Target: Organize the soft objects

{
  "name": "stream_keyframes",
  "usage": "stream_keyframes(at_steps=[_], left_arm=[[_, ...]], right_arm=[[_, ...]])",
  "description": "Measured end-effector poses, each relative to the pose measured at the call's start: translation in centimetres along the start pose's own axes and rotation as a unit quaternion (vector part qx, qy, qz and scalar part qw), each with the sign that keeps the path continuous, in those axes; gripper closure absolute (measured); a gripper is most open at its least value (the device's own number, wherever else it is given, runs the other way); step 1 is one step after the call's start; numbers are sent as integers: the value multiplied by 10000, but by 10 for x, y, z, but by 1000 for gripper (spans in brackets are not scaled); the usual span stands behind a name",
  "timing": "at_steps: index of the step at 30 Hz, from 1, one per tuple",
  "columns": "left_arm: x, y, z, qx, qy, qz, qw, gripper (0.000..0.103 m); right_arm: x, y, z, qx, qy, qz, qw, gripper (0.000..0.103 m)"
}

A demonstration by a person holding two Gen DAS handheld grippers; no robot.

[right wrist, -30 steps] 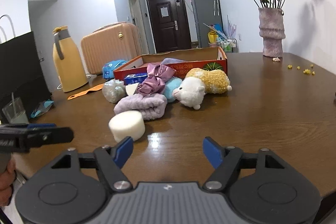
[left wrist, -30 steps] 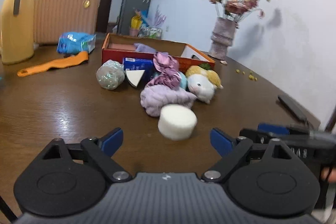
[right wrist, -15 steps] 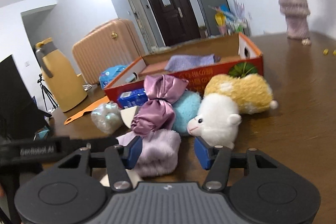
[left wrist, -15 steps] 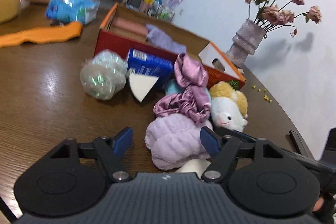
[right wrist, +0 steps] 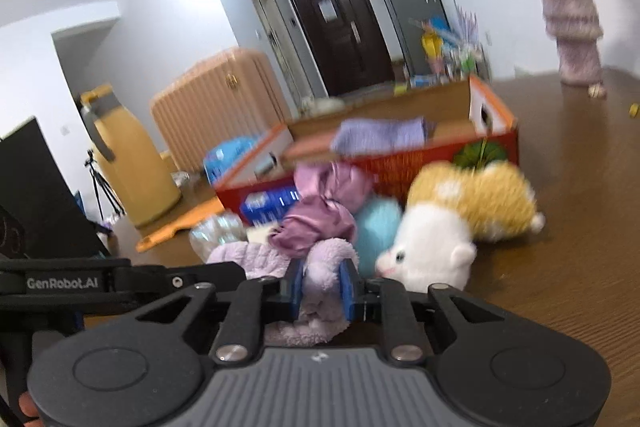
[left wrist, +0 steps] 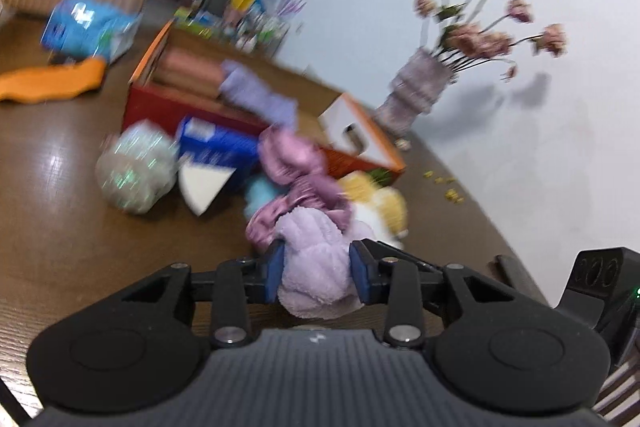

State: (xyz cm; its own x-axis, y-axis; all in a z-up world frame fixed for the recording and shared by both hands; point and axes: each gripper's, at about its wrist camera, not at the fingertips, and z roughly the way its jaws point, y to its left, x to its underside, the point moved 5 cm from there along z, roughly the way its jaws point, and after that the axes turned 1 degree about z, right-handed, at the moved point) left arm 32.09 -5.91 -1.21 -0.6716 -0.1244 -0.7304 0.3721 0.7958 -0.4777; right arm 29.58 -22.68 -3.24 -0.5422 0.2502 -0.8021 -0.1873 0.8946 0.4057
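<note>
Left wrist view: a lilac fleece (left wrist: pixel 316 267) on the table (left wrist: pixel 60 227) is pinched at opposite ends by the left gripper (left wrist: pixel 316 273) and right gripper (right wrist: pixel 322 285), apparently for lifting toward the red box (right wrist: pixel 496 143) behind the plush sheep (right wrist: pixel 432 247).

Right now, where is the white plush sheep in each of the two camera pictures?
Left wrist view: sheep right of centre, mostly hidden behind the lilac towel.
Right wrist view: sheep right of centre, plainly seen, beside the towel.
Shared landmark: the red box behind it.
</note>
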Motion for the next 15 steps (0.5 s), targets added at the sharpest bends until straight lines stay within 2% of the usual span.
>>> stream_keyframes(at_steps=[3, 6, 10, 15], left_arm=[[3, -22, -18, 85, -82, 170, 9998, 68], [16, -42, -34, 164, -43, 285, 9995, 68], [53, -58, -41, 182, 272, 356, 9988, 68], [96, -60, -33, 78, 702, 165, 9974, 67]], right_arm=[[-6, 5, -29, 26, -249, -125, 9996, 84], [0, 5, -58, 50, -324, -217, 9992, 84], [24, 2, -86, 143, -171, -226, 9995, 84], [64, -15, -107, 296, 143, -70, 9994, 84]])
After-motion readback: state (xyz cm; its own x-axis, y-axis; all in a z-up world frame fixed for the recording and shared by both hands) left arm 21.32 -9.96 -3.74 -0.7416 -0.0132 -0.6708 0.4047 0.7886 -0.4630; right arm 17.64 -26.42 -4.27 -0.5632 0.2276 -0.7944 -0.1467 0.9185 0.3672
